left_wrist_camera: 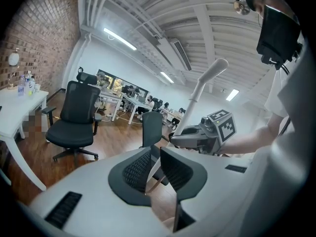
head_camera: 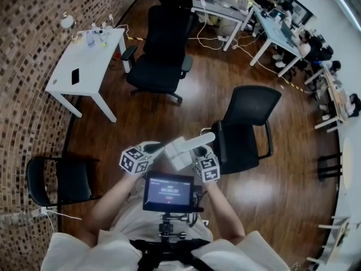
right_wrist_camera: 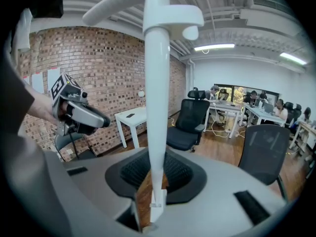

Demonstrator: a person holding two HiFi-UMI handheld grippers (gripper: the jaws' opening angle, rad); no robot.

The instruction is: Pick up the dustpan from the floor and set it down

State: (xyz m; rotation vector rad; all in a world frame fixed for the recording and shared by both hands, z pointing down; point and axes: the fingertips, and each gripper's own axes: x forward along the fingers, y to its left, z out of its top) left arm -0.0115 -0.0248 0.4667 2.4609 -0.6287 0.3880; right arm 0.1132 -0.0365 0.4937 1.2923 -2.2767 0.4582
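Right gripper view shows the right gripper (right_wrist_camera: 151, 177) with its jaws clamped tight on the dustpan handle (right_wrist_camera: 157, 102). The white shaft rises straight up out of the pads to a curved grip at the top. Holding low on the shaft, with the pads square to it, probably keeps the handle from twisting under the pan's weight.

Head view puts the dustpan (head_camera: 181, 151) in the air in front of the person's chest, clear of the wood floor (head_camera: 186, 89). It sits between the two marker cubes and just above the chest-mounted screen (head_camera: 169, 192), and a black office chair (head_camera: 248, 129) stands near on the right. So the pick-up looks done, and what remains, by my judgement, is to lower the pan and set it down.

Left gripper (left_wrist_camera: 154, 168), in its own view, has its pads a narrow gap apart with only floor showing through, so it grips nothing. It hangs just beside the right one and points across at it, probably as a spare hand ready to steady the pan. Whether it touches the pan at all I cannot tell from the head view.

Bare floor beside the chair seems the obvious spot for the set-down. The risk there is the pan tipping over once the single grip lets go.
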